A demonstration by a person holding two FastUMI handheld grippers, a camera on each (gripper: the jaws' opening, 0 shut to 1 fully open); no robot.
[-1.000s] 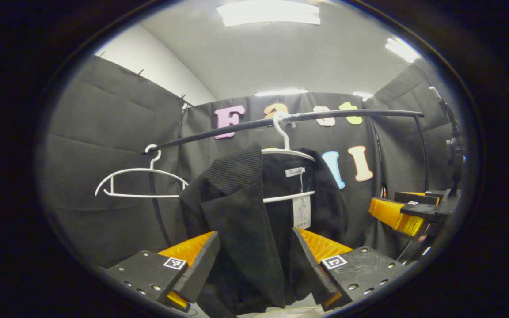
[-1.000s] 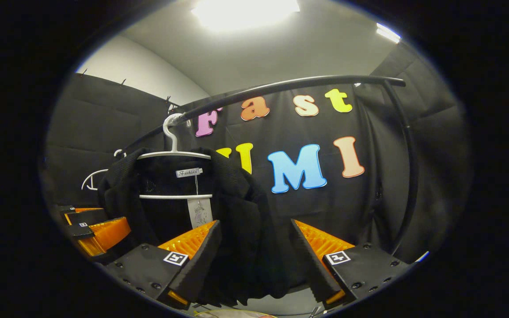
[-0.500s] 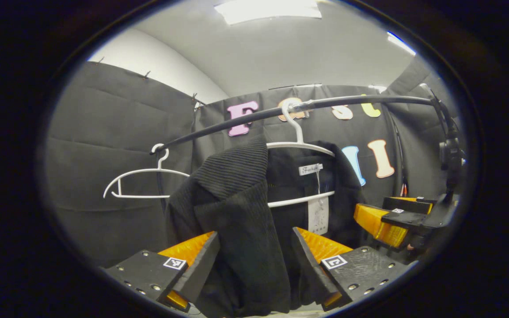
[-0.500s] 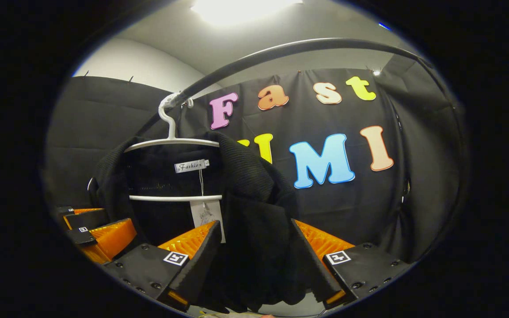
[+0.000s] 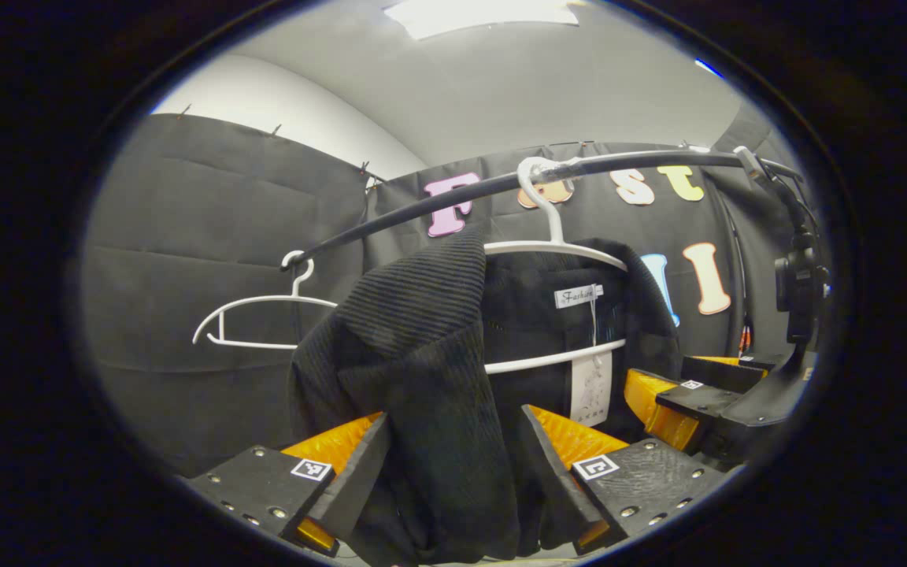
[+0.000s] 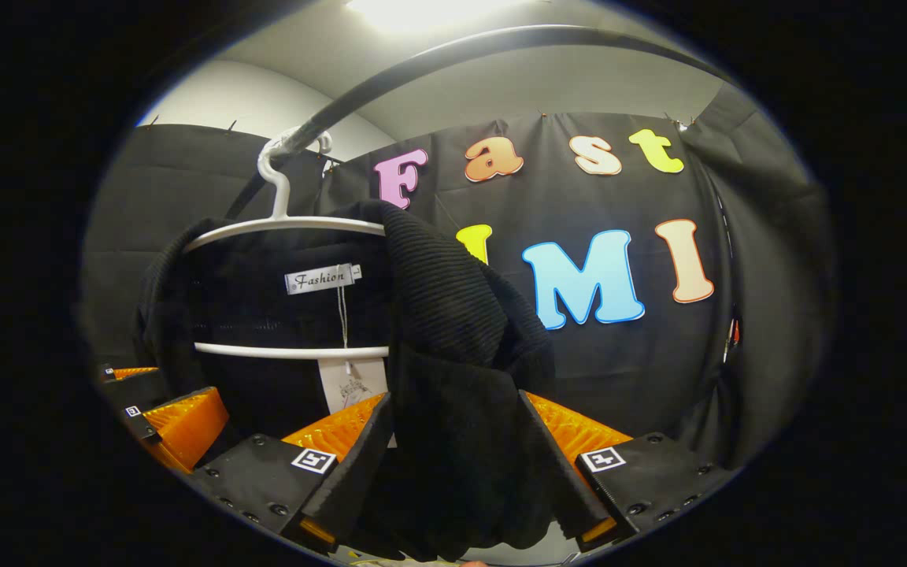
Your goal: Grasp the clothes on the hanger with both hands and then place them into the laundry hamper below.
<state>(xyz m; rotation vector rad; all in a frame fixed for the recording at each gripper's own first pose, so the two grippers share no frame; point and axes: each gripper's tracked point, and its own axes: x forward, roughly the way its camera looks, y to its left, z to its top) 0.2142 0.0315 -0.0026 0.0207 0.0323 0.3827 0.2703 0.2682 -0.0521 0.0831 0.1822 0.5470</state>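
A: Which step?
B: The grasp. The black garment [image 5: 422, 346] hangs mid-frame on the white hanger [image 5: 556, 248]. The left tongs [image 5: 453, 472], bottom centre, are wide around one shoulder; the right tongs [image 6: 453, 472] wide around the other.
A: Next?
B: Probably close both, then lift off.

Both views look up from close below the jacket [image 5: 430, 370]. The left gripper view faces its left shoulder, the right gripper view its right. Both share the hanger [image 6: 288, 228] and rail [image 5: 438, 201].

left gripper [image 5: 453, 472], orange ribbed fingers [image 5: 568, 435], black screwed mounts, square markers
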